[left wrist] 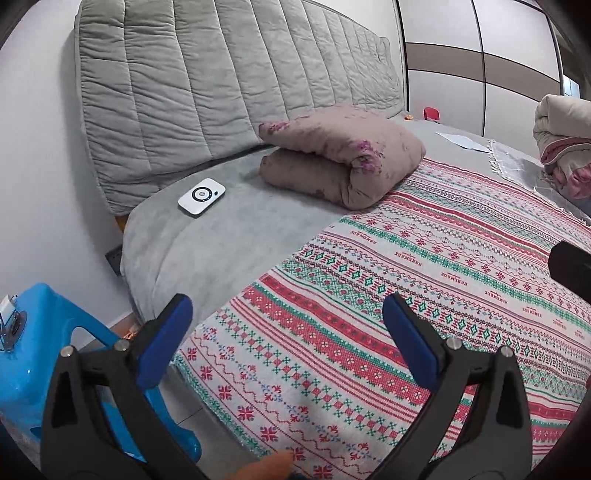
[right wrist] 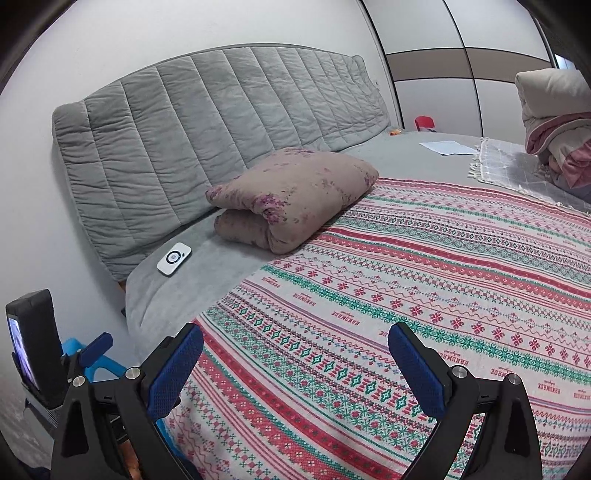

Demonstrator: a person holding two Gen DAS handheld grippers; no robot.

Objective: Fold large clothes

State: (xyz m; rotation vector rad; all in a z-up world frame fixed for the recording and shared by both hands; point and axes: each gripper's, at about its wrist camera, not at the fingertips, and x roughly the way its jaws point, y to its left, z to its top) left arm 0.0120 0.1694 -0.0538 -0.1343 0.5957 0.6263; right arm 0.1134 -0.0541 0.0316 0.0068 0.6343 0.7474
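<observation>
A: Where's the red-and-green patterned woven cloth (left wrist: 424, 295)?
B: Spread flat across the grey bed (left wrist: 207, 236), ready for folding.
A: Grippers?
B: Left gripper (left wrist: 286, 332) and right gripper (right wrist: 295, 363) both gape wide, holding nothing, above its near edge.

Bed (left wrist: 207, 254) with grey quilted headboard (left wrist: 221, 85) against white wall (right wrist: 184, 26); white wardrobe panels (left wrist: 480, 66) behind, blue stool (left wrist: 48, 332) beside bed.
</observation>
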